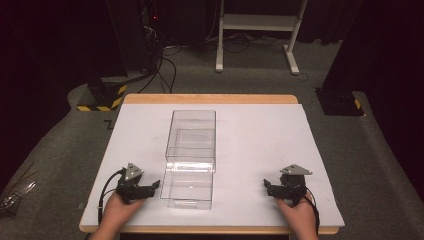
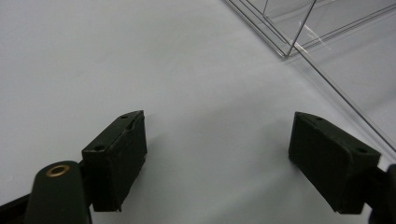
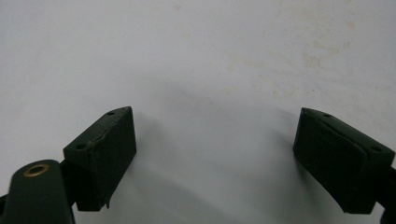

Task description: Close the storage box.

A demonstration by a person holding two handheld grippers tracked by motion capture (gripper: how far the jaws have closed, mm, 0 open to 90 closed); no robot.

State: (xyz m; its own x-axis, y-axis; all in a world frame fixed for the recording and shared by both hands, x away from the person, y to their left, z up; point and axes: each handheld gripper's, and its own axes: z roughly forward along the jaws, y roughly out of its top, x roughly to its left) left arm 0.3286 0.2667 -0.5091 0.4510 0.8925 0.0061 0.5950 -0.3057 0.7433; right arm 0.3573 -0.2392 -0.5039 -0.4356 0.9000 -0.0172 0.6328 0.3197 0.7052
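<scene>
No writing can be read on the clear plastic drawer box or on the white table top; the box stands left of the table's middle, its long side running away from the person, its drawer pulled out toward the near edge; wide bare surface lies to its right and a narrower strip to its left; the wooden rim shows along the far and near edges. The left gripper rests just beside the drawer's left wall, not touching it, jaws spread wide and empty; the right gripper lies well apart on the right, jaws likewise wide with nothing between them.
</scene>
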